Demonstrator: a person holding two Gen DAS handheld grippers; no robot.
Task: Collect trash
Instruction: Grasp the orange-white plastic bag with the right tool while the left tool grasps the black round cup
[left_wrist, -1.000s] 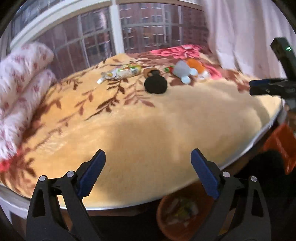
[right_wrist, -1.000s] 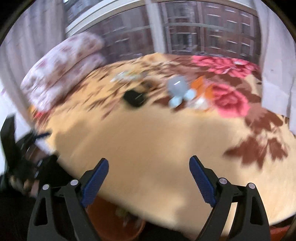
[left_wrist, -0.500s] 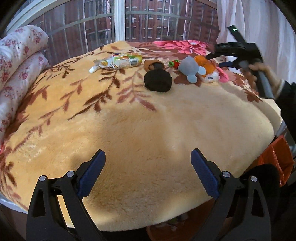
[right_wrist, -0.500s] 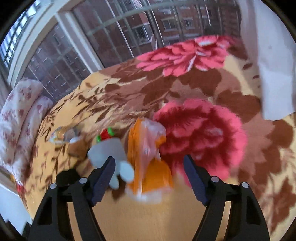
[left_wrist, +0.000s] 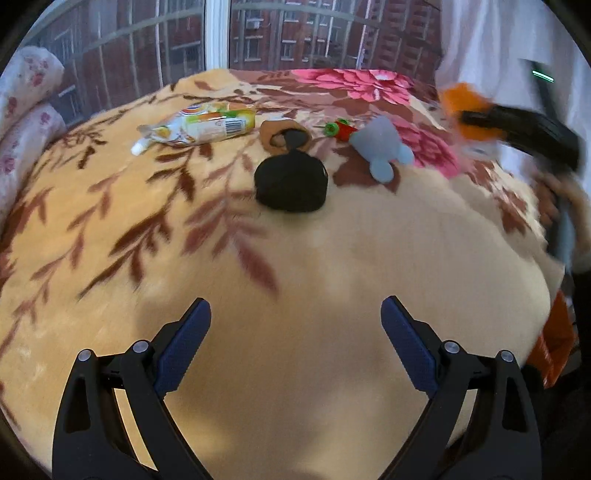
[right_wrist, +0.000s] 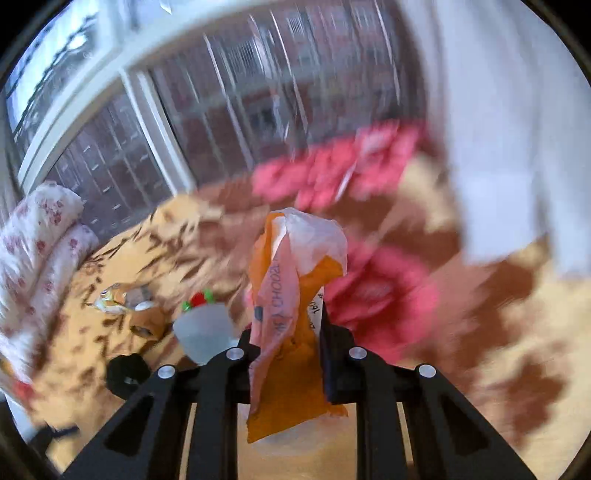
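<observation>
Left gripper (left_wrist: 295, 343) nearest the lens at 6 o'clock, jaws spread wide, nothing between the blue pads (left_wrist: 183, 345), only bare blanket (left_wrist: 314, 295) beneath

Right gripper (right_wrist: 286, 354) at 6 o'clock of its own view, jaws just closed, clamped tight on an orange wrapper (right_wrist: 291, 332); wrapper stands up from between the black fingers, pale crumpled top at 12 o'clock of the grip, lower end hanging below the pads, printed lettering along one fold, not readable in full

In the left view same wrapper at 2 o'clock, blurred, lifted clear of the blanket, pinched in the right gripper's black fingers; blurred hand (left_wrist: 561, 199) at 3 o'clock behind them

Mid-bed, left view, toward 12 o'clock: black round object (left_wrist: 291, 182) on the leaf pattern; just beyond it, touching or nearly so, a brown ring-shaped piece (left_wrist: 282, 134)

At 1 o'clock of the black object: grey soft toy (left_wrist: 382, 149) lying flat; small red and green item (left_wrist: 340, 129) just beside its far end

At 11 o'clock: yellow snack packet (left_wrist: 201, 125), barcode up, lying flat, apart from the brown piece

Far: pink flowers on the blanket's far edge, window (left_wrist: 218, 37) with brick buildings outside; floral bedding roll (left_wrist: 26, 96) at 9 o'clock; white curtain (left_wrist: 491, 44) at 1 o'clock; something orange (left_wrist: 554, 343) below the bed edge at 4 o'clock, kind not clear
</observation>
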